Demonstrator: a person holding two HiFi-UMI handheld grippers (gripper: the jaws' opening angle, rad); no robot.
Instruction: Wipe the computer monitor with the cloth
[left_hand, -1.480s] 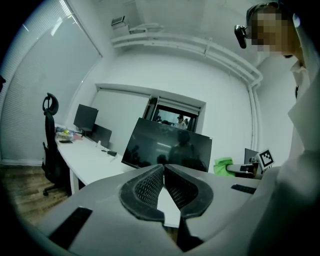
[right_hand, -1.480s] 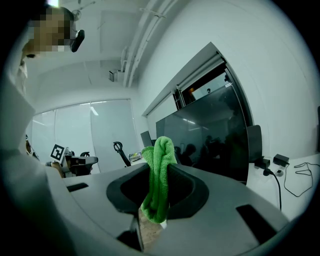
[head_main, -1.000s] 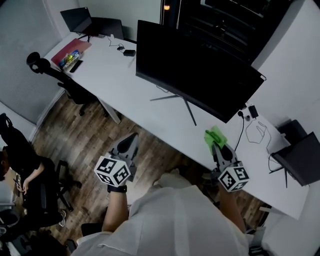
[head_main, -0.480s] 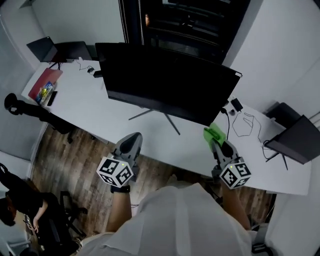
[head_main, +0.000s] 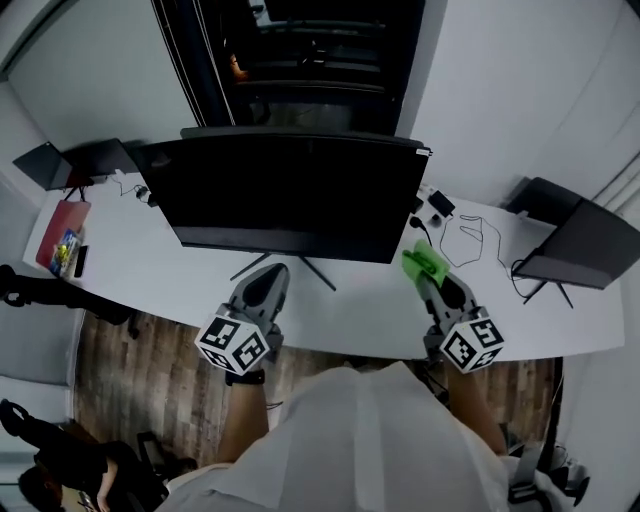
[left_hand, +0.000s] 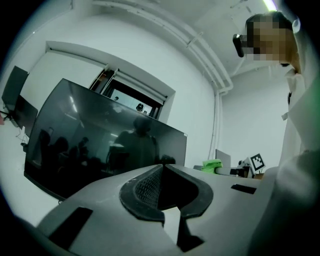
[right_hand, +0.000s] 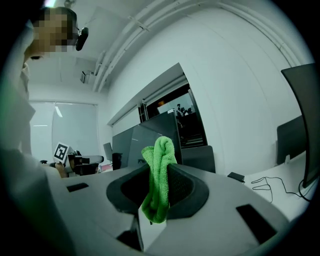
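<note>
Our right gripper is clamped on the green cloth; the cloth bunches above the jaws and hangs out below them. In the head view the cloth sits just beside the lower right corner of the monitor, over the white desk. We can't tell whether it touches the screen. Our left gripper has its jaws pressed together with nothing between them, held low in front of the monitor stand. The screen is dark. A black cable and a dark laptop sit on the desk to the right.
</note>
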